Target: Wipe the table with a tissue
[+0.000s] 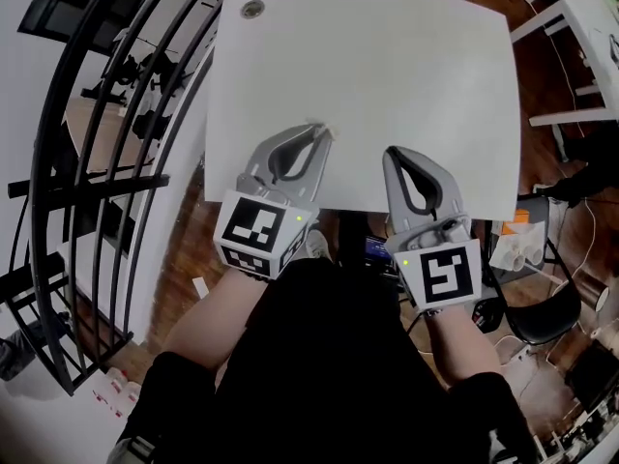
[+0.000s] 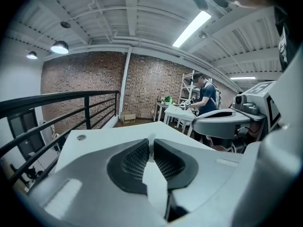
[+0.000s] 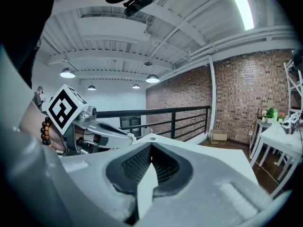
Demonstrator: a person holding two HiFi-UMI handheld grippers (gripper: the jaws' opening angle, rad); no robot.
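While the person is holding both tools over the near edge of the white worktop [image 1: 387, 66], the left claw [image 1: 311, 135] is pinching a tissue [image 2: 151, 138] between its closed tips. The tissue is showing only as a thin, pale sliver sticking up from the seam of the jaws, white against the white surface and hard to pick out from the head view. Whether it is touching the worktop cannot be told. The right claw [image 1: 392, 155] is sitting just beside the left, its jaws pressed together with nothing between them. A round grommet [image 1: 252, 9] is lying at the worktop's far left corner.
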